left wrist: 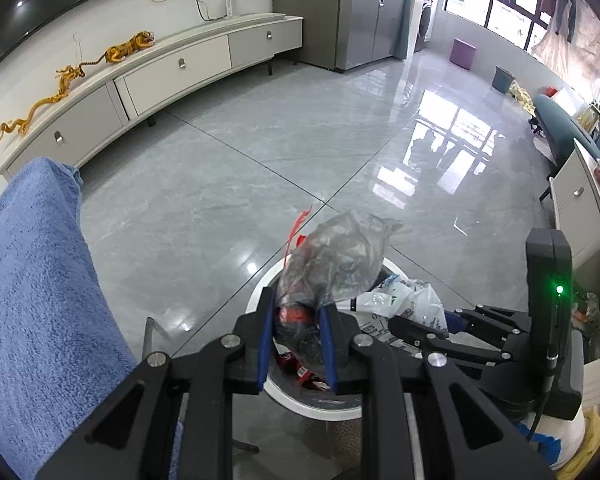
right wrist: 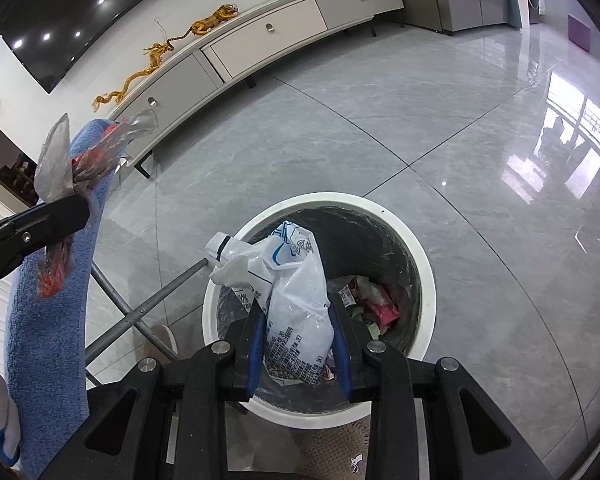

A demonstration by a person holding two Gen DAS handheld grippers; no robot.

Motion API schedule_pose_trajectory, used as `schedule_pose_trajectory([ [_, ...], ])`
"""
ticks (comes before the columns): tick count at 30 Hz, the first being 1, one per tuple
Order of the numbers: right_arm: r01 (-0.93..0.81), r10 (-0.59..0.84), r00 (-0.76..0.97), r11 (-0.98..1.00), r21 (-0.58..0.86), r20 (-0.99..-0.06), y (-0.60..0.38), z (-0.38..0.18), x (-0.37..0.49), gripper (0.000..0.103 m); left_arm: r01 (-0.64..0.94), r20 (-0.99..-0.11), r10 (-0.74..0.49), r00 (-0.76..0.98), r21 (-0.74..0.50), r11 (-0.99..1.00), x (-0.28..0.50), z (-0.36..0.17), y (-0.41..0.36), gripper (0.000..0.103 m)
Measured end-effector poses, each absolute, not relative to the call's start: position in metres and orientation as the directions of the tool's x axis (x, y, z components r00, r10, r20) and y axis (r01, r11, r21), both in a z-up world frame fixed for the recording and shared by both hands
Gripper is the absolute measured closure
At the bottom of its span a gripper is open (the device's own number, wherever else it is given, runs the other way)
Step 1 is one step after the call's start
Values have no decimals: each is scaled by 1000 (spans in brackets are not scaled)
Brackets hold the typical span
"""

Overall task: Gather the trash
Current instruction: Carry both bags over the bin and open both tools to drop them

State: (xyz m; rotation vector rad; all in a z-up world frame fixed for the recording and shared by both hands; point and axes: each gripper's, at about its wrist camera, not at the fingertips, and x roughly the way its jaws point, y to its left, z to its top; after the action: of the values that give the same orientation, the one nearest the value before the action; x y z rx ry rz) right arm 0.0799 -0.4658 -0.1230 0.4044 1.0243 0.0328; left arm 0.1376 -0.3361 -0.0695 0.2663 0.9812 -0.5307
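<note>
My left gripper (left wrist: 298, 312) is shut on a crumpled grey plastic bag with red bits inside (left wrist: 336, 264) and holds it above the white round bin (left wrist: 260, 296). My right gripper (right wrist: 296, 320) is shut on a white printed plastic bag (right wrist: 296, 284) and holds it over the bin's opening (right wrist: 420, 248). The bin has a dark liner and holds several wrappers (right wrist: 376, 300). In the left wrist view the right gripper (left wrist: 452, 328) shows at the right with the white bag (left wrist: 404, 300). In the right wrist view the left gripper (right wrist: 60, 216) shows at the left with the grey bag (right wrist: 80, 160).
A blue towel (left wrist: 40, 300) hangs over a chair with grey metal legs (right wrist: 152, 300) to the left of the bin. A long white TV cabinet (left wrist: 172, 72) with golden figurines (left wrist: 130, 50) lines the far wall. A white cabinet (left wrist: 576, 208) stands at right. Glossy grey tile floor (left wrist: 300, 140) lies beyond.
</note>
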Motion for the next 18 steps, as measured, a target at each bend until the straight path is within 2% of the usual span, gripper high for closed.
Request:
schedule_pose_trajectory([
  [7, 171, 196, 510, 931, 322, -838, -466, -128, 87, 74, 535, -868, -309, 388, -61, 842, 152, -80, -342, 82],
  [9, 174, 191, 500, 933, 314, -845, -466, -131, 89, 72, 530, -869, -326, 372, -89, 843, 155, -81, -342, 74],
  [11, 178, 186, 494, 934, 309, -849, -466, -132, 90, 68, 528, -864, -342, 369, -109, 842, 156, -80, -340, 49],
  [14, 182, 181, 492, 935, 304, -852, -467, -133, 90, 56, 529, -855, -361, 373, -124, 839, 156, -77, -337, 45],
  [18, 194, 169, 490, 935, 296, -855, -469, -132, 89, 53, 526, -854, -371, 365, -140, 839, 156, -76, -335, 45],
])
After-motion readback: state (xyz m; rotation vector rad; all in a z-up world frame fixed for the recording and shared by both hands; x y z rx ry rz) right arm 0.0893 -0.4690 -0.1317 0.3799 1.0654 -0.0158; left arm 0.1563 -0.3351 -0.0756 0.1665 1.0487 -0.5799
